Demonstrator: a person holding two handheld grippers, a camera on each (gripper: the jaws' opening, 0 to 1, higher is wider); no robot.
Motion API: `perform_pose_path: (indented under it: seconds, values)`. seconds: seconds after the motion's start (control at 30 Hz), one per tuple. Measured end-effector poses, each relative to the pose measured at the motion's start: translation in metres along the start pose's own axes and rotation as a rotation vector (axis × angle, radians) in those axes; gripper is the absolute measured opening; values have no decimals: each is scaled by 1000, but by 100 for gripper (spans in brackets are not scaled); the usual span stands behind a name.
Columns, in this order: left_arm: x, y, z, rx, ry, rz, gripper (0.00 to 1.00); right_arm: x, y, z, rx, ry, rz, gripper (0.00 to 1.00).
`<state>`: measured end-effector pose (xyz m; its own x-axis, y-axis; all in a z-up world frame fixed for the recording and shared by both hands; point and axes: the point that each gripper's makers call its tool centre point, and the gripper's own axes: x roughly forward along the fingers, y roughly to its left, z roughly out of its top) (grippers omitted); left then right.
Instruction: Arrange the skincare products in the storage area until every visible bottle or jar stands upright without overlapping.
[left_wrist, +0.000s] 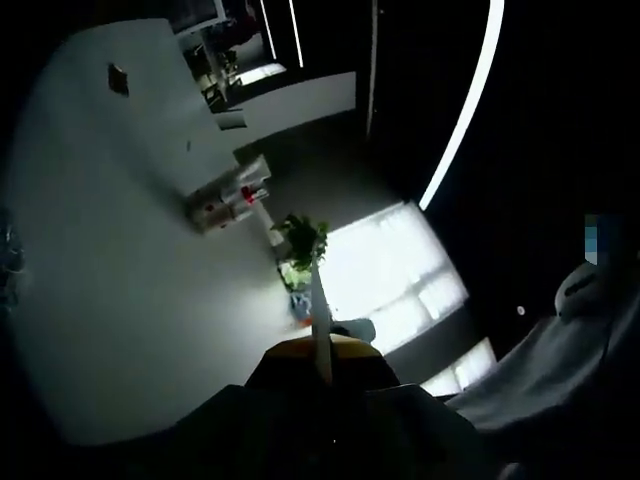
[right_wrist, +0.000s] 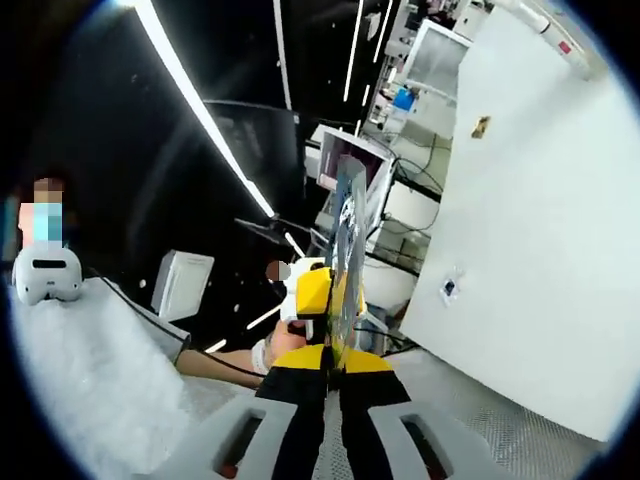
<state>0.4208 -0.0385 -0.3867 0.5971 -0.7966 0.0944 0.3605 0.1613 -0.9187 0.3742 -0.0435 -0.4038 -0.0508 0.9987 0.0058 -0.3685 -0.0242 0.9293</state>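
Looking along the left gripper (left_wrist: 322, 355), the left gripper view is dim: the jaws are pressed together into one pale edge above a yellow-and-black body, with nothing visible between them. Beyond them stands a leafy green plant (left_wrist: 302, 240), a bright window (left_wrist: 385, 275) and a long white wall (left_wrist: 110, 250) carrying a small dark plate whose marking is too small to read. A white unit with red spots (left_wrist: 232, 197) sits against that wall, and a curved light strip (left_wrist: 465, 105) crosses the dark ceiling. In the right gripper view, the right gripper (right_wrist: 338, 330) has its jaws closed on a thin flat card (right_wrist: 349, 240), seen nearly edge-on, with a dark blue-grey printed face; the print is blurred and no words can be made out. Just left of it, the other yellow gripper comes into view with a hand (right_wrist: 278, 345) beneath it. A white cloth-covered surface (right_wrist: 90, 370) fills the lower left, with a white headset-shaped device (right_wrist: 45, 272) resting on it. Monitors (right_wrist: 350, 160) and cables stand beside a white partition (right_wrist: 530, 220) that bears a small yellow sticker, illegible. No bottle or jar can be picked out in either view, so I cannot tell where the skincare products are.
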Motion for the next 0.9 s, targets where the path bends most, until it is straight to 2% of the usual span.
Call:
perform_pose_path:
  seconds: [0.07,0.17,0.23,0.37,0.47,0.57,0.63,0.83,0.9]
  values:
    - [0,1,1,0,-6,6,0,-3,-2,4,8,-16,-5,0]
    - [-5,5,7,-25,-27,6,0,-11,0,22,32,-111,1,0]
    - [-3,4,6,-26,-25,6,0,-16,-3,28,32,-141,-12,0]
    - [-2,5,4,-32,-13,11,0,-17,-3,30,36,-155,-15,0]
    - [-2,8,4,-72,-8,8,0,-18,-5,32,40,-166,-19,0]
    - [-2,12,-1,-34,30,24,1,-19,-8,32,49,-170,-36,0]
    - [1,9,-6,-37,50,14,1,-19,-8,34,59,-178,-32,0]
    - [0,5,-6,-46,49,7,0,-16,-4,36,43,-196,-9,0]
    - [1,3,-10,-47,73,2,0,-17,-5,39,38,-216,-11,1]
